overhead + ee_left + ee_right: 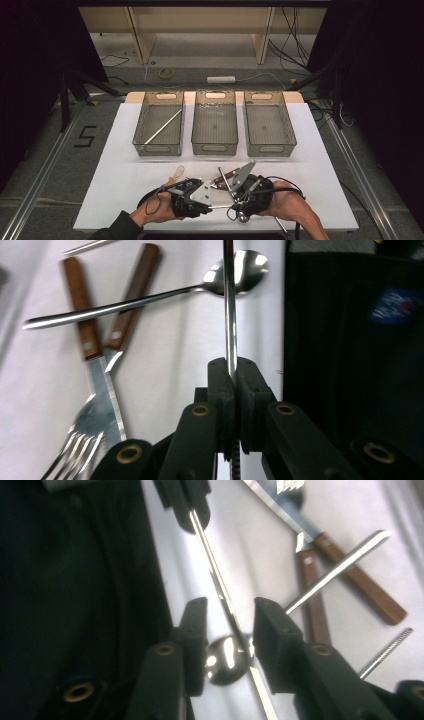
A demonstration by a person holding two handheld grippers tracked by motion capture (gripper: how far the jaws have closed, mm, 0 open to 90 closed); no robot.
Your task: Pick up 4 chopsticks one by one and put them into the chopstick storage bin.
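The thin, polished steel rod (pixel 229 300) is clamped between the closed jaws of the left gripper (pixel 231 371), near the front edge of the white tabletop (pixel 125 150), and it runs straight out along those jaws toward the other hand. In the right gripper view the same rod passes lengthwise through the gap of the right gripper (pixel 227 617), whose jaws stand apart on either side of it without touching, so the rod's long axis lies nearly in line with both tools and the right one is placed to close on its far stretch. Just beyond lie a shiny steel spoon (pixel 150 297), two brown wooden-handled knives (pixel 87 315) and a steel fork (pixel 75 440), crossed over one another. Toward the back edge stand three clear plastic bins (pixel 215 127); the left one holds a long steel rod (pixel 163 126).
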